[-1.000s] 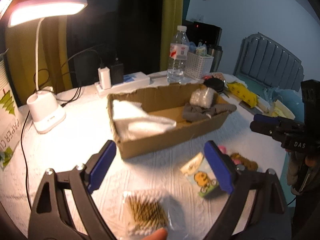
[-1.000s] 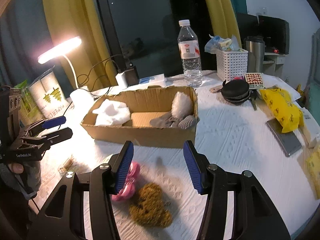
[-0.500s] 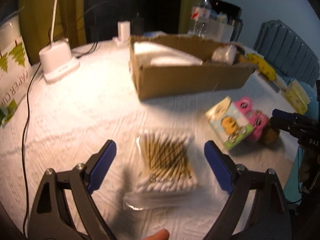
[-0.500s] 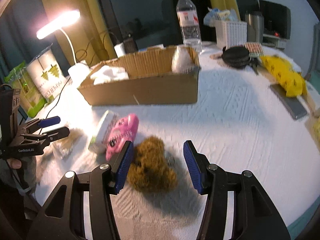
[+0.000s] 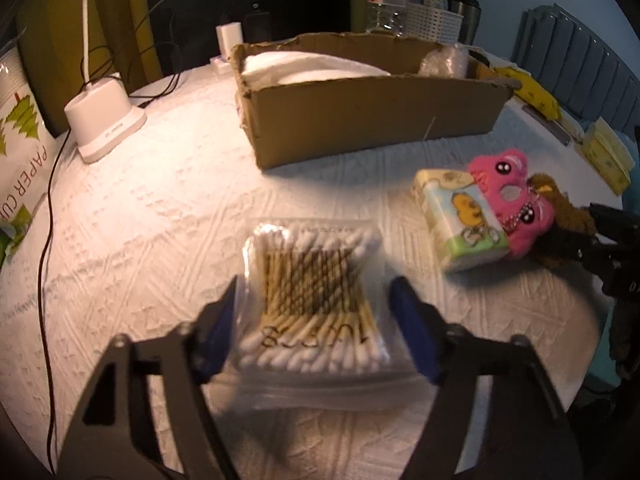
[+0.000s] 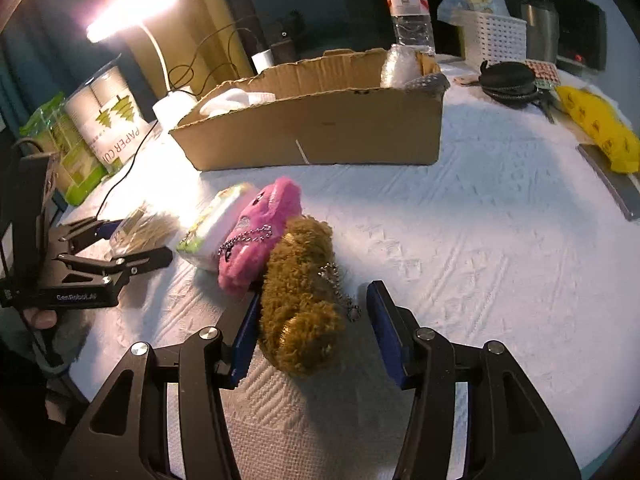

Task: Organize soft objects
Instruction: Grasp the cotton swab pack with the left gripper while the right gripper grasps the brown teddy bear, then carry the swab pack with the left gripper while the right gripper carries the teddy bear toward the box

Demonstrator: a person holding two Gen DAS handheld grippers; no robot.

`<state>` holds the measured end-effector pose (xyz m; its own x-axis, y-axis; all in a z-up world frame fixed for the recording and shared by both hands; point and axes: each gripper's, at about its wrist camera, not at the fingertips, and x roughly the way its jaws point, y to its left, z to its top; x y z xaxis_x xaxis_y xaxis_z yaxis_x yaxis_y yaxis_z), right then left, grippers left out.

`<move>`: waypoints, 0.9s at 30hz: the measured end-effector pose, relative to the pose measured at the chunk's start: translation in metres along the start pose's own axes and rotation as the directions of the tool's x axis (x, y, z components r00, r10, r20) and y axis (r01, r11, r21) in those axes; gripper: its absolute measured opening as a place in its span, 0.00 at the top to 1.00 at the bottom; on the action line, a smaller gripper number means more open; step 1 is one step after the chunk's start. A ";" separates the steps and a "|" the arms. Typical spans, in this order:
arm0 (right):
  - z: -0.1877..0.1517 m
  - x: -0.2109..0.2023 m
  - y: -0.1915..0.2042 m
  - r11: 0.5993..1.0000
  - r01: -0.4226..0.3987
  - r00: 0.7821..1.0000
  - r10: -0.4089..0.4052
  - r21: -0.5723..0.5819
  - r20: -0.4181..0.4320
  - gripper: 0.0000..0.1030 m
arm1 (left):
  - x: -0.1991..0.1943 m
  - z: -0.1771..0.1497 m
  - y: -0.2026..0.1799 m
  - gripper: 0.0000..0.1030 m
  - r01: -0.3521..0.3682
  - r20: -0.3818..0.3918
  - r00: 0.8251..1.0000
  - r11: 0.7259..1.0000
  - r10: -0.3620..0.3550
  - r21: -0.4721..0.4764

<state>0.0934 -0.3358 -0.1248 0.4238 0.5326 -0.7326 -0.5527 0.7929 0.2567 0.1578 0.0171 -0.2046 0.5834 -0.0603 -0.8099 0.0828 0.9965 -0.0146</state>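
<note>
Our left claw [image 5: 316, 332] gapes wide, holding nothing, its pads either side of the bag of cotton swabs [image 5: 316, 292] lying on the tabletop [image 5: 160, 208]. Our right claw [image 6: 312, 336] is likewise spread, brown plush [image 6: 302, 300] between its pads, left pad touching. Just ahead-left: pink plush [image 6: 260, 236], tissue pack [image 6: 216, 228]. Beyond, cardboard box [image 6: 320, 132].
</note>
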 end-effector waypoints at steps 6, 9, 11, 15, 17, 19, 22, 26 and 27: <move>0.002 -0.006 -0.005 1.000 -0.015 1.000 0.015 -0.013 0.024 0.65 | -0.006 0.003 -0.007 0.50 0.009 0.005 1.000 1.000 -0.010 0.019; 0.004 -0.012 -0.010 1.000 -0.011 0.999 0.012 -0.013 0.042 0.66 | -0.011 0.007 -0.014 0.50 0.014 0.014 1.000 1.000 -0.014 0.028; 0.006 -0.017 -0.017 1.000 -0.001 0.998 0.002 -0.006 0.060 0.66 | -0.016 0.012 -0.020 0.51 0.019 0.025 1.000 0.999 -0.020 0.037; 0.011 -0.030 -0.032 1.000 0.007 0.995 -0.008 0.008 0.097 0.66 | -0.029 0.027 -0.030 0.50 0.032 0.066 0.997 0.999 -0.034 0.034; 0.015 -0.036 -0.038 1.000 0.008 0.993 -0.010 0.016 0.116 0.66 | -0.034 0.035 -0.032 0.50 0.042 0.085 0.995 0.999 -0.044 0.027; 0.018 -0.041 -0.044 1.000 0.009 0.991 -0.012 0.022 0.132 0.66 | -0.039 0.044 -0.036 0.50 0.048 0.102 0.993 0.999 -0.050 0.020; 0.023 -0.048 -0.053 1.000 0.004 0.988 -0.009 0.030 0.154 0.66 | -0.042 0.055 -0.038 0.50 0.046 0.117 0.992 0.999 -0.048 0.021; 0.032 -0.053 -0.059 1.000 0.003 0.984 -0.008 0.029 0.176 0.66 | -0.046 0.068 -0.041 0.50 0.053 0.134 0.989 0.998 -0.055 0.019; 0.034 -0.053 -0.060 1.000 0.002 0.984 -0.008 0.030 0.180 0.66 | -0.047 0.073 -0.042 0.50 0.051 0.140 0.989 0.998 -0.053 0.022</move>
<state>0.1284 -0.4014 -0.0800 0.5501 0.5710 -0.6094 -0.5298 0.8027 0.2738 0.1856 -0.0261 -0.1229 0.6857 -0.1210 -0.7177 0.1303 0.9906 -0.0424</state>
